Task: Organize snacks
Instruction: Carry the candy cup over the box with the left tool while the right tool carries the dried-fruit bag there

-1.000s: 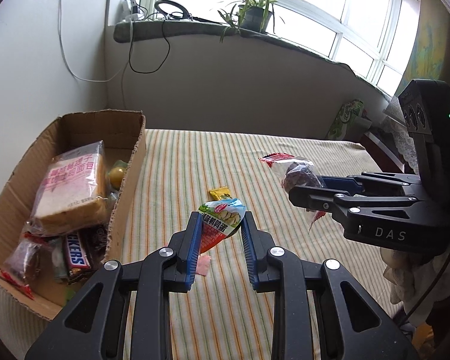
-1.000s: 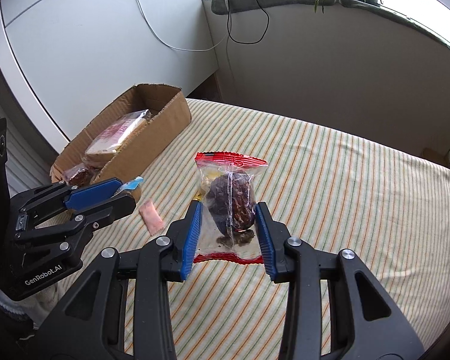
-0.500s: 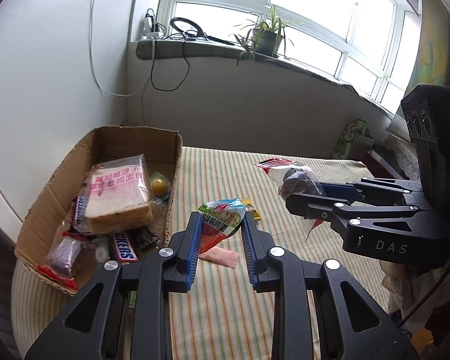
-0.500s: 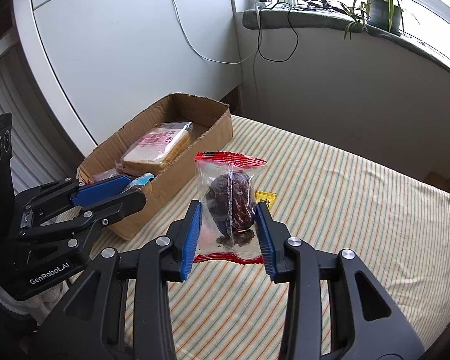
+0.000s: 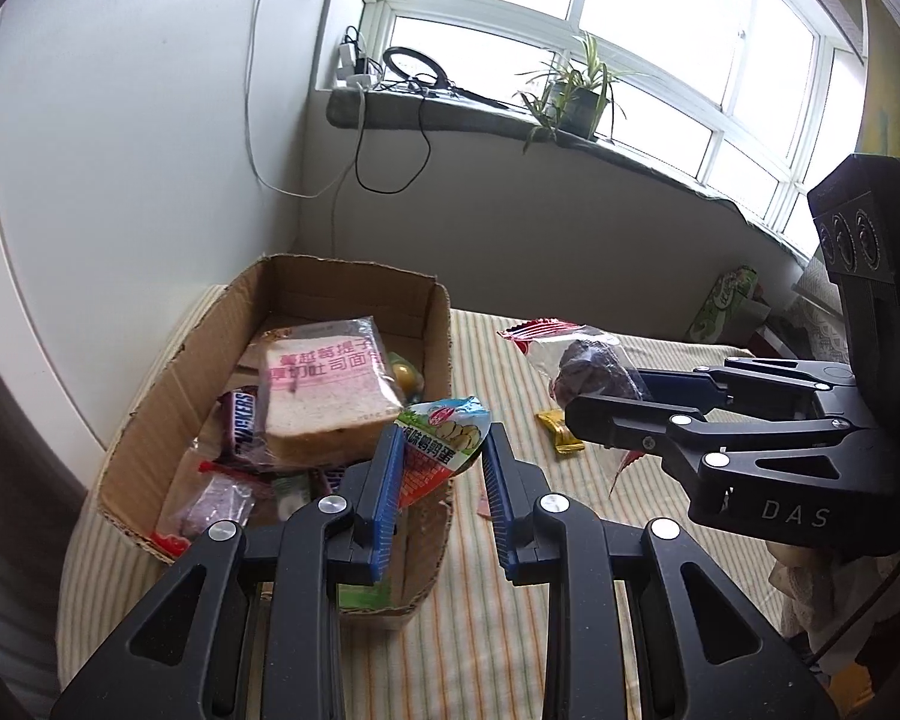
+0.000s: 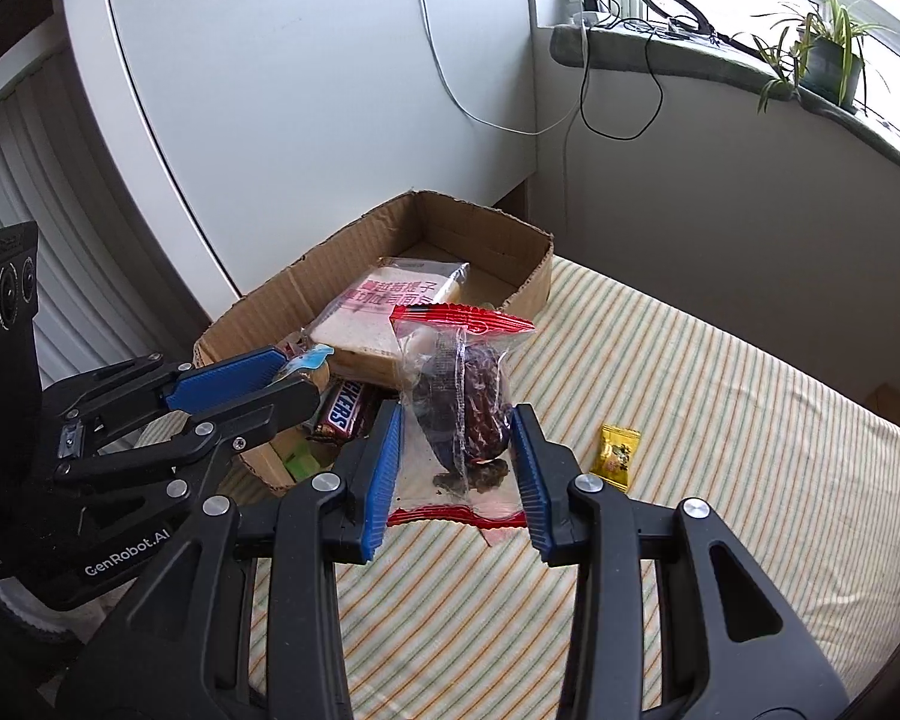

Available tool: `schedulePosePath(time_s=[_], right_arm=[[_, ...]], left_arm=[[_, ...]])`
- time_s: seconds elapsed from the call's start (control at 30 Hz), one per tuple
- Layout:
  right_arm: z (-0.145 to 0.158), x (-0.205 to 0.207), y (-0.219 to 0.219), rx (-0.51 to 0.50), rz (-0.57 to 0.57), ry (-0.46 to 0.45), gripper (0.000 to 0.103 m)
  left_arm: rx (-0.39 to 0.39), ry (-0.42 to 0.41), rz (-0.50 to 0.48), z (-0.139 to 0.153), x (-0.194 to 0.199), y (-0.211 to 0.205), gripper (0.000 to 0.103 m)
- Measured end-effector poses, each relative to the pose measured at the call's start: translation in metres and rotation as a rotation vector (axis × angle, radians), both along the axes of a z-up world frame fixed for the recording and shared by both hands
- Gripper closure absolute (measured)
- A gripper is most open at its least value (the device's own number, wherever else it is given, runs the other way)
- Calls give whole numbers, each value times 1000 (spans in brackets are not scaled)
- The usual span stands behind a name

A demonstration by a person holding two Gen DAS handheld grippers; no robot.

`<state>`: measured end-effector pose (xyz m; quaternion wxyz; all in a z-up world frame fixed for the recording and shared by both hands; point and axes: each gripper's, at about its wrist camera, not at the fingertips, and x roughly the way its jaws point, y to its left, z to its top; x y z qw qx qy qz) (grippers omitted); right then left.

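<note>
My left gripper (image 5: 441,450) is shut on a small green and red snack packet (image 5: 435,450), held over the near right corner of the cardboard box (image 5: 168,384). Beside it my right gripper (image 6: 456,450) is shut on a clear red-edged bag with a dark snack (image 6: 462,396), above the striped cloth just right of the box (image 6: 534,276). Inside the box lie a bagged slice of bread (image 5: 324,390), a Snickers bar (image 5: 240,432) and several other packets. A yellow candy (image 6: 615,450) and a pink wrapper (image 6: 501,531) lie on the cloth.
The striped cloth (image 6: 720,480) stretches right of the box. A white cabinet wall (image 6: 270,90) stands behind the box. The windowsill holds a potted plant (image 5: 573,99), cables and a ring light. A green packet (image 5: 726,306) leans at the far right.
Both grippers have moved left towards the box, each still carrying its packet. The left gripper's packet now hangs over the box's corner instead of over the cloth.
</note>
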<state>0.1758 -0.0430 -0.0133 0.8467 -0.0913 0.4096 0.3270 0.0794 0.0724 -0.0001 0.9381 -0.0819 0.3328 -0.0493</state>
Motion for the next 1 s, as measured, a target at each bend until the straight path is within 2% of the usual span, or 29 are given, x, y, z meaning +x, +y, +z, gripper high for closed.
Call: schedulePosePath(time_s=[0.47,1.0], right_arm=[[-12,7,56,-19,54,12,65],[-33,19,88,-32,86,57,65]], left_arm=[[-5,-4,61,-5,-2,45,78],[-5,25,110,-15,5,75,78]])
